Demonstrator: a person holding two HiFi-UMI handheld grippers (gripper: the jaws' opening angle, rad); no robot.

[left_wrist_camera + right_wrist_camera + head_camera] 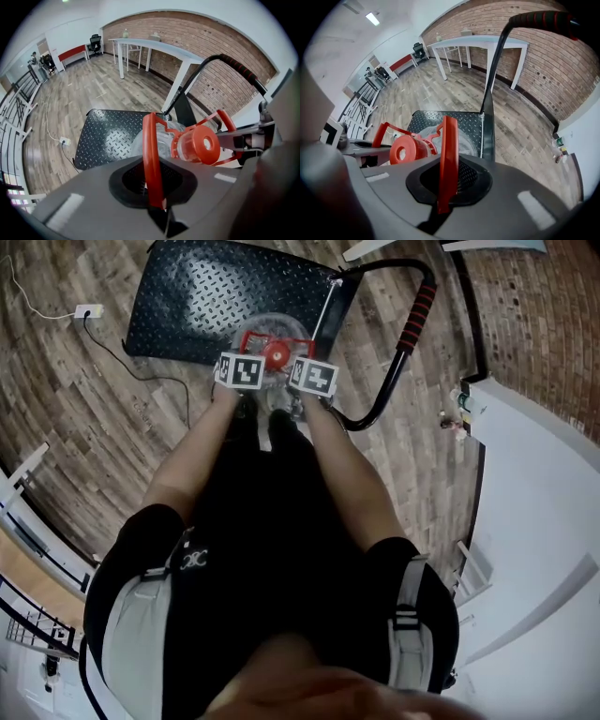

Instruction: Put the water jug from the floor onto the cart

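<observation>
Over the near end of the cart [178, 306], the head view shows me the water jug [270, 326] carried between both grippers, close to the foot of the push handle [419, 307]. The left gripper [242, 364] and right gripper [307, 369] sit side by side at the red cap [275, 354]. I cannot tell whether the base touches the deck. The left gripper view shows the jaws closed on the left handle loop [149, 150], with the red band pinched upright between them. The right gripper view shows the jaws clamped tight on the right handle loop [448, 154], with the clear jug body and the deck just beyond. I judge the step in hand to be the set-down. Lower both sides level so the jug does not tilt. Land the base fully inboard of the deck edge and clear of the handle upright. Release both loops together, only once the deck carries the weight.
</observation>
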